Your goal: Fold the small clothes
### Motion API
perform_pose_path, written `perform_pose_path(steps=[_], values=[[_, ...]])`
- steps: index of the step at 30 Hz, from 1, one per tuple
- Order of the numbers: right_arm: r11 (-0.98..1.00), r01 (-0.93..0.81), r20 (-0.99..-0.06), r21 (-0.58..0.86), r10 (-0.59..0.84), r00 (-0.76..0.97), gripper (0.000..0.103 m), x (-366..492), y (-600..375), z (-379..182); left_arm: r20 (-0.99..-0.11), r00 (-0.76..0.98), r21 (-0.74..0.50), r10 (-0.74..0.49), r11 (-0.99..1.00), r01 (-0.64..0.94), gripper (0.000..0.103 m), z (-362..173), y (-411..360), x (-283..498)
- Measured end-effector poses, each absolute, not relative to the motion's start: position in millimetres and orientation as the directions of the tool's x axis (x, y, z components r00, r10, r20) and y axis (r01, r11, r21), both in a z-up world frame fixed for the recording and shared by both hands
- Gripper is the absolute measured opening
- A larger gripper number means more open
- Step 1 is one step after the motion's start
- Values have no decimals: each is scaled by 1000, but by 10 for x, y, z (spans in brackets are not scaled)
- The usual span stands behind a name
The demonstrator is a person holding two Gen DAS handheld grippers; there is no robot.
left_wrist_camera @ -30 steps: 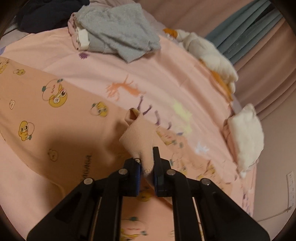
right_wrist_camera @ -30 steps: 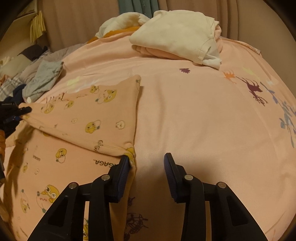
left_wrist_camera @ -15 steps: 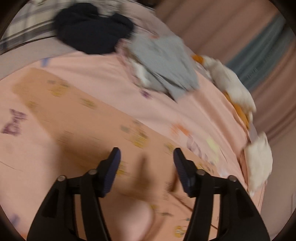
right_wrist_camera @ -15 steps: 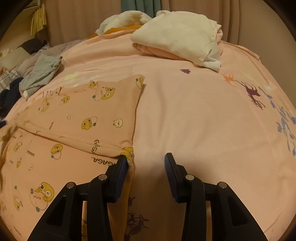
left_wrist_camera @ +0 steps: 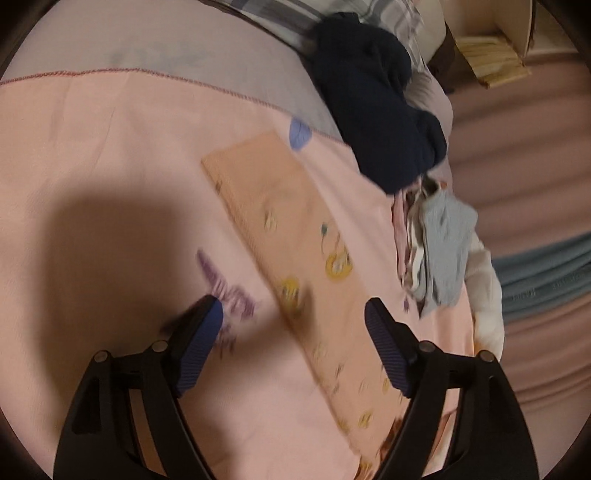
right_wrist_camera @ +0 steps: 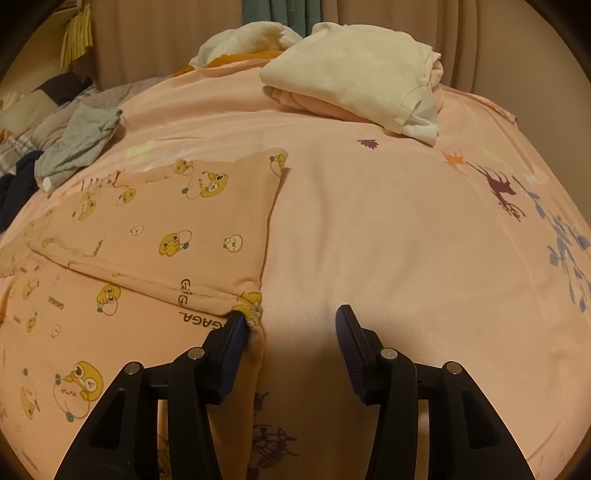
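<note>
A pink bedspread (right_wrist_camera: 388,240) printed with a dark deer (right_wrist_camera: 504,188) covers the bed; beige curtains (right_wrist_camera: 166,33) hang behind, with a plaid pillow (left_wrist_camera: 373,11) at the head.

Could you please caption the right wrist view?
Open right gripper beside the duck-print garment's folded corner on the pink bedspread.

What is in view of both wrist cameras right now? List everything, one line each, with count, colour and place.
printed garment: one, peach with yellow cartoon figures, partly folded on the bed, left of centre in the right wrist view.
bedspread: one, pink with a deer and leaf print, under everything.
cream folded pile: one, cream over pink, far side of the bed.
grey garment: one, grey, crumpled at the bed's left edge.
dark garment: one, navy, heaped beyond the grey one.
curtains: beige, with a teal strip, behind the bed.
left gripper: black, blue pads, open over the printed garment's long strip.
right gripper: black, open, left pad at the folded corner.
</note>
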State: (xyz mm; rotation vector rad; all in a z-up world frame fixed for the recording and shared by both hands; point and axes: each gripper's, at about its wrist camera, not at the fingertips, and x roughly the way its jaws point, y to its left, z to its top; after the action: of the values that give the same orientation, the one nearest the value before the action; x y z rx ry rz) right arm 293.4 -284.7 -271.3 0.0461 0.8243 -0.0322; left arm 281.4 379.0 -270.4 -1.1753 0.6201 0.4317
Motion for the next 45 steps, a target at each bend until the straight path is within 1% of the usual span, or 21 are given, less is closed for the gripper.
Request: perform_pose_path(steps=[2,3,4,5,6,7,15,20,22,23,26,28,29,30,31,33,35,37,40,44,45], values=[[999,48,-734,24,-15,679,50,2931,-2842,-2713,-647,763,-705,20,368,-607,78,-2684,3826,2959],[999,49,-733,24,-16,680,50,2931,-2842,-2714,-648,761,-694,32,386,-608,71,-2676,3840,3019],[999,49,-734,24,-16,680,50,2931,-2843,-2715,-656,754,-677,45,407,-613,46,-2671,3858,3089],[999,49,-734,24,-15,679,50,2930,-2842,-2715,-669,742,-660,45,422,-622,32,-2681,3889,3150],[999,49,-733,24,-16,680,50,2931,-2842,-2715,-704,708,-619,53,442,-649,10,-2730,3932,3243],[999,50,-733,23,-17,680,51,2932,-2842,-2714,-723,688,-593,70,449,-669,4,-2750,3938,3265],[998,51,-732,19,-21,681,51,2924,-2843,-2714,-705,685,-439,183,645,-625,1,-2250,3475,3429],[998,49,-729,48,1,684,54,2916,-2880,-2711,-608,782,-312,137,864,-394,2,-1624,2455,3596],[997,43,-729,64,17,685,58,2919,-2894,-2712,-590,805,-263,63,928,-265,2,-1520,1910,3660],[997,41,-728,69,22,685,58,2919,-2896,-2713,-584,812,-238,-21,960,-146,2,-1493,1465,3682],[996,34,-727,80,35,685,61,2917,-2897,-2717,-629,734,-217,-256,964,150,12,-1634,493,3710],[996,30,-727,88,43,685,63,2916,-2897,-2719,-702,628,-224,-337,941,254,16,-1785,91,3739],[996,28,-727,90,46,685,64,2916,-2895,-2721,-739,576,-243,-349,936,256,19,-1869,-18,3763],[996,27,-727,90,47,685,65,2916,-2892,-2722,-761,554,-247,-338,940,234,32,-1914,-40,3770],[996,26,-727,87,46,685,65,2917,-2888,-2723,-778,546,-237,-311,950,204,53,-1931,-13,3763],[997,25,-728,80,41,684,67,2915,-2873,-2724,-759,589,-222,-278,961,167,67,-1895,154,3673],[997,22,-730,76,40,682,67,2920,-2869,-2727,-737,638,-195,-224,974,117,68,-1842,411,3570],[997,23,-735,79,42,677,68,2921,-2879,-2714,-752,641,-162,-157,985,52,77,-1849,648,3563],[994,36,-775,102,57,630,68,2896,-2892,-2620,-789,603,-136,-114,991,9,78,-1983,999,3386],[953,28,-762,301,223,608,68,2966,-2827,-2279,-831,549,-110,-84,994,-14,76,-2326,1186,3336],[946,-13,-742,323,261,618,73,3044,-2697,-2127,-838,538,-119,-91,993,-18,74,-2413,1191,3361]])
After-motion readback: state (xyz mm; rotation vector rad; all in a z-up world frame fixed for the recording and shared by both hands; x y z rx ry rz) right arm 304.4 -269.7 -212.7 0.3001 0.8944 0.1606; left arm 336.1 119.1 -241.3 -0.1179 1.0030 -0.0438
